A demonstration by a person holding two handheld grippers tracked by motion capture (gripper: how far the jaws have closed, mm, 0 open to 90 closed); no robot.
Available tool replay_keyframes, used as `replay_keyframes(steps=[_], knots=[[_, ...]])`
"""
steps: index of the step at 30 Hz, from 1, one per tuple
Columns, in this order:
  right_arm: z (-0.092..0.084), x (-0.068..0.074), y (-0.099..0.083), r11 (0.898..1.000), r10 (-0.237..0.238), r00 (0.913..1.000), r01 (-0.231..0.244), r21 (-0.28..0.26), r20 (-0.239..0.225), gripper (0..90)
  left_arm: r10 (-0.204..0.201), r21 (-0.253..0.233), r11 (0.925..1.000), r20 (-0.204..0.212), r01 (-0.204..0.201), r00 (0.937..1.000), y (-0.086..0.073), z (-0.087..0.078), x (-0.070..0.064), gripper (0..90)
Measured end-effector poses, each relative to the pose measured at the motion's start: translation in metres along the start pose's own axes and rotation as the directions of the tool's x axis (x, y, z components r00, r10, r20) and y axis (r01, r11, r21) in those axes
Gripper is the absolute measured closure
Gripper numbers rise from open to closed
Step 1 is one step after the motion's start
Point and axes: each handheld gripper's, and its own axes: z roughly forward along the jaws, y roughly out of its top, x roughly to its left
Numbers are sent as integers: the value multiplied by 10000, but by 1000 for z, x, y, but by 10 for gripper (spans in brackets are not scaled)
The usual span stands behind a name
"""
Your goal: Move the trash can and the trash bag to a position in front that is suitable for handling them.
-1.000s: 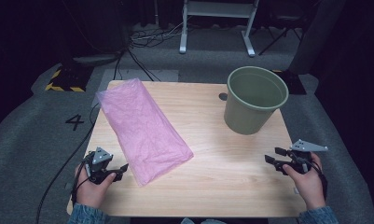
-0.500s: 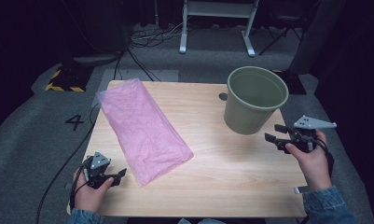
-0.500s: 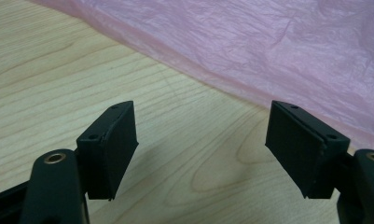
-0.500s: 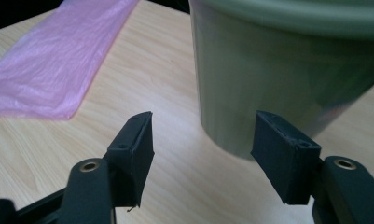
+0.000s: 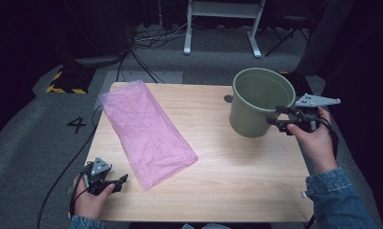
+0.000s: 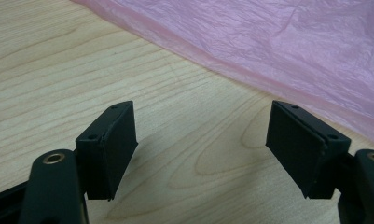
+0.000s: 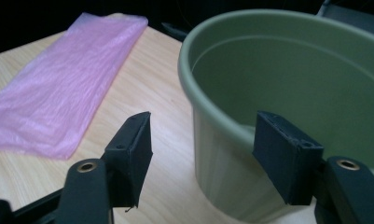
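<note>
- Far left, the left hand-held gripper (image 5: 116,181) sits low at the table's (image 5: 237,181) near-left corner, jaws spread wide with nothing between them, pointed at the bag.
- In the left gripper view, bare wood lies between the jaws, and the bag's edge runs just beyond them, not touching.
- The pink bag (image 5: 146,131) lies flat and diagonal across the left half of the table, from the far-left corner toward the middle.
- Right of it, the green bucket (image 5: 260,102) stands upright near the far-right corner, well apart from the bag.
- Far right, the right hand-held gripper (image 5: 274,116) is at the bucket's right side, jaws spread; in the right gripper view they straddle the rim (image 7: 208,116), one outside, one inside.
</note>
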Motion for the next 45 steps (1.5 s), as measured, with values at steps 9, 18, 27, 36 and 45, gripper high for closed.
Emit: replay_keyframes(steps=[9,18,27,36,45], knots=[[35,-3,13,9993,-243,9997,244,277,-38,393,142,66,9999,120,-143,9998,2,5,-2,241],[54,5,14,9968,-477,9962,521,606,-726,462,165,96,9998,182,-166,9997,1,7,-1,239],[47,23,13,9949,-794,9886,867,524,-1281,492,185,11,9998,213,-186,9996,3,6,-2,237],[29,61,4,9891,-1329,9714,1426,360,-1966,491,248,15,9997,256,-248,9994,4,6,-3,237],[11,102,-2,9783,-1929,9485,2058,257,-2511,466,239,-6,9997,331,-238,9992,6,8,-5,235]])
